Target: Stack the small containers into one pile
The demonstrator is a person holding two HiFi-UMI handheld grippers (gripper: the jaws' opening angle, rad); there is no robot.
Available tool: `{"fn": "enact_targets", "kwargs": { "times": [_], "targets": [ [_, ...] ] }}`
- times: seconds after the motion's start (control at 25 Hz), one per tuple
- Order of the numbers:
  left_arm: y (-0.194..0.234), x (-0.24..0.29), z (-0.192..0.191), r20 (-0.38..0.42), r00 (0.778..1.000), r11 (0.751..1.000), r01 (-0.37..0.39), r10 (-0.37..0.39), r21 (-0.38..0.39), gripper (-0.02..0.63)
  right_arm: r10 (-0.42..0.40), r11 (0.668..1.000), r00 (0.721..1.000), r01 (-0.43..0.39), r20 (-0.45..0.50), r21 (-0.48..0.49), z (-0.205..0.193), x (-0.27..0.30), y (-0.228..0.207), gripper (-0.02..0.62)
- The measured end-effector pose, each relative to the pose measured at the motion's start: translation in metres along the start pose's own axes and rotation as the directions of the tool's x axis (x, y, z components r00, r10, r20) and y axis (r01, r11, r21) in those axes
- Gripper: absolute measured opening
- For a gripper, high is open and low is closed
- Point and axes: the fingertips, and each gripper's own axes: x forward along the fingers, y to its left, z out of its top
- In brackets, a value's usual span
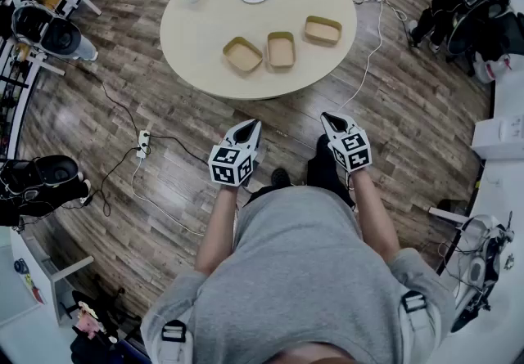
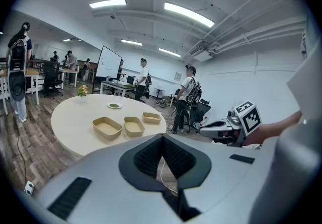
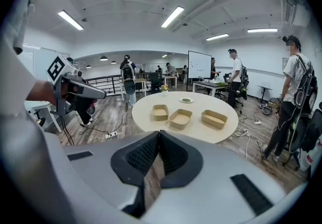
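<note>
- Three shallow tan rectangular fibre containers sit unstacked in a row on the near half of the round cream table (image 1: pixel 205 19).
- All lie far ahead of both grippers, well apart from them.
- The left gripper (image 1: pixel 248 127), jaws together and empty, is nearer the left container (image 1: pixel 243 54).
- The right gripper (image 1: pixel 331 119), jaws likewise together and empty, is nearer the right container (image 1: pixel 323 29).
- The middle container (image 1: pixel 281 49) points its long axis away from the person.
</note>
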Motion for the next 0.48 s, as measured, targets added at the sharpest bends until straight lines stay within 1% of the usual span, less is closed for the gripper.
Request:
{"fn": "enact_targets", "kwargs": {
  "times": [0.28,0.48],
  "targets": [
    [0.009,-0.006,-0.001,0.009,1.000,1.000,-0.003,0.003,-0.004,0.015,-0.002,1.000,1.000,0.002,0.000,-0.005,0.002,0.006,0.006,0.005],
    [0.016,-0.008,-0.004,-0.003,1.000,1.000,-0.008,0.008,-0.009,0.015,-0.003,1.000,1.000,0.003,0.000,0.001,0.002,0.007,0.011,0.006]
  ]
}}
